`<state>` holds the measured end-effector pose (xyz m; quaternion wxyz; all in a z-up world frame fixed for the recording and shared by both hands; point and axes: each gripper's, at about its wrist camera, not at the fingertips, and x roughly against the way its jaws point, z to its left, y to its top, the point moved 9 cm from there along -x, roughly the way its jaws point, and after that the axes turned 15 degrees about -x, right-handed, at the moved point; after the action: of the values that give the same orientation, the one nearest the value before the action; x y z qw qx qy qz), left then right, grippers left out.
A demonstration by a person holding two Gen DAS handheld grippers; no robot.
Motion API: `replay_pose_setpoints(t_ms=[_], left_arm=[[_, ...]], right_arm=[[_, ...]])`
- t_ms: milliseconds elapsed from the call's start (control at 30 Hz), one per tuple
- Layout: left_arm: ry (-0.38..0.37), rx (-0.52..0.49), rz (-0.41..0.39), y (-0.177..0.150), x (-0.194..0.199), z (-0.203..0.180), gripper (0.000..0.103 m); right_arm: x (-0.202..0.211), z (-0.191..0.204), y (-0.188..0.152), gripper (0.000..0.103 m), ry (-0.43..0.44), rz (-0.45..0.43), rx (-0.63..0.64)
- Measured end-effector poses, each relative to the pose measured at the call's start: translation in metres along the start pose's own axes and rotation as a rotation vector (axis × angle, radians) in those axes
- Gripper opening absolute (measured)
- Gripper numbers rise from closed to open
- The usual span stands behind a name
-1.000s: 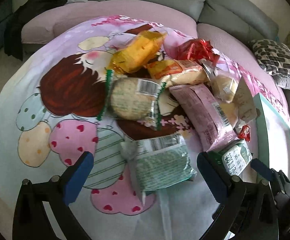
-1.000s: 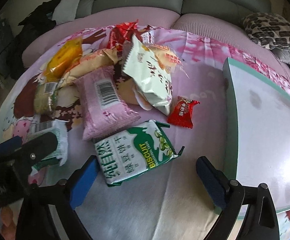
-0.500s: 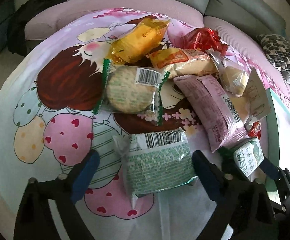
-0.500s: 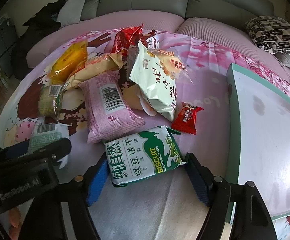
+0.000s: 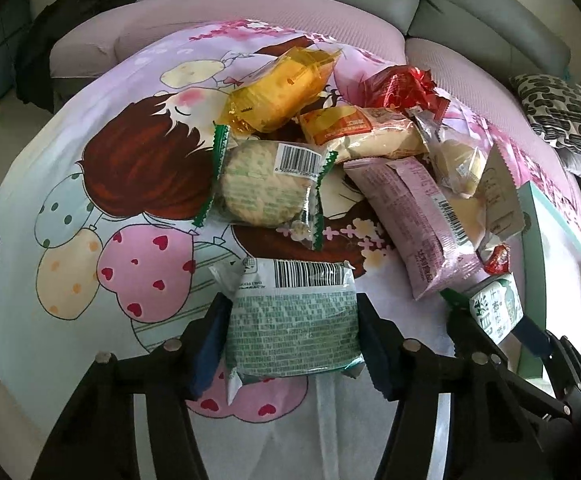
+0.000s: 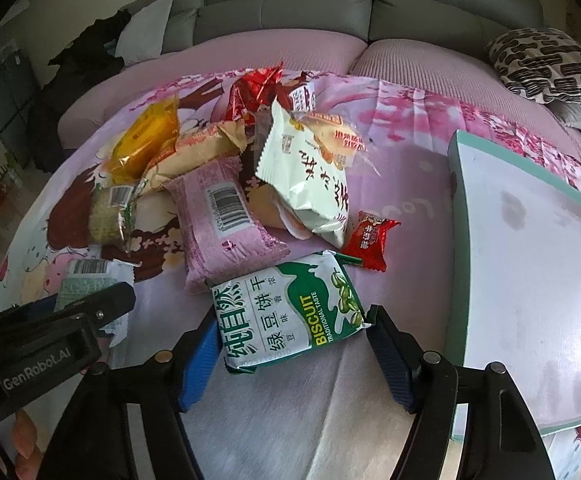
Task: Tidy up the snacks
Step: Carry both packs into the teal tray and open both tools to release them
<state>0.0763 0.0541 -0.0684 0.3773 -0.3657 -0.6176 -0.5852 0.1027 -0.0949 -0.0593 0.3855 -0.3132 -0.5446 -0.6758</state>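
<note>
Left wrist view: the left gripper (image 5: 292,334) is being pointed steeply down at the cartoon-printed cloth (image 5: 90,184), and its jaws, which have just been closing, are being pressed against both sides of one pale green biscuit packet (image 5: 292,328) lying barcode-up. Beyond it, one round biscuit pack (image 5: 264,188), one yellow pack (image 5: 280,90) and one long pink pack (image 5: 414,220) are being shown in the pile.

Right wrist view: the right gripper (image 6: 294,338) is likewise being angled down, its jaws having just been closing, and one green-and-white packet (image 6: 290,312) reading "BISCUIT TRADITIONAL TASTE" is being clasped between its pads. One small red candy (image 6: 370,242) is lying just beyond, and one green-rimmed tray (image 6: 456,208) is sitting to the right. "GenRobot.AI" is being displayed on the left gripper's body.
</note>
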Motion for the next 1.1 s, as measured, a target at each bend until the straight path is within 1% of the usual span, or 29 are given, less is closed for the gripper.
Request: replay_pose_setpoints(t_ms=[200, 367, 500, 567, 633, 733, 800, 867, 933, 1100], left_arm=[[0.006, 0.001, -0.030, 0.006, 0.020, -0.004, 0.062], [-0.008, -0.014, -0.080, 0.018, 0.043, -0.014, 0.062], [-0.028, -0.055, -0.128, 0.039, 0.053, -0.039, 0.062], [-0.049, -0.079, -0.147, 0.049, 0.057, -0.055, 0.062], [-0.069, -0.108, -0.168, 0.059, 0.059, -0.073, 0.062], [-0.095, -0.140, -0.181, 0.071, 0.059, -0.100, 0.062], [-0.129, -0.163, -0.190, 0.080, 0.057, -0.122, 0.062], [-0.141, -0.193, -0.195, 0.087, 0.053, -0.140, 0.062], [-0.151, -0.225, -0.199, 0.093, 0.047, -0.159, 0.062], [-0.204, -0.301, -0.176, 0.103, 0.022, -0.208, 0.062]], right_arm=[[0.018, -0.001, 0.008, 0.074, 0.029, -0.041, -0.024], [0.045, -0.012, 0.028, 0.074, 0.043, -0.121, -0.070], [0.056, -0.033, 0.051, 0.074, 0.021, -0.175, -0.127], [0.056, -0.049, 0.059, 0.074, 0.001, -0.184, -0.166], [0.055, -0.067, 0.065, 0.074, 0.003, -0.189, -0.227], [0.051, -0.093, 0.074, 0.074, -0.021, -0.204, -0.290], [0.052, -0.116, 0.082, 0.074, -0.059, -0.221, -0.336], [0.055, -0.135, 0.087, 0.074, -0.083, -0.241, -0.372], [0.058, -0.158, 0.092, 0.074, -0.129, -0.259, -0.411], [0.061, -0.208, 0.099, 0.074, -0.210, -0.297, -0.508]])
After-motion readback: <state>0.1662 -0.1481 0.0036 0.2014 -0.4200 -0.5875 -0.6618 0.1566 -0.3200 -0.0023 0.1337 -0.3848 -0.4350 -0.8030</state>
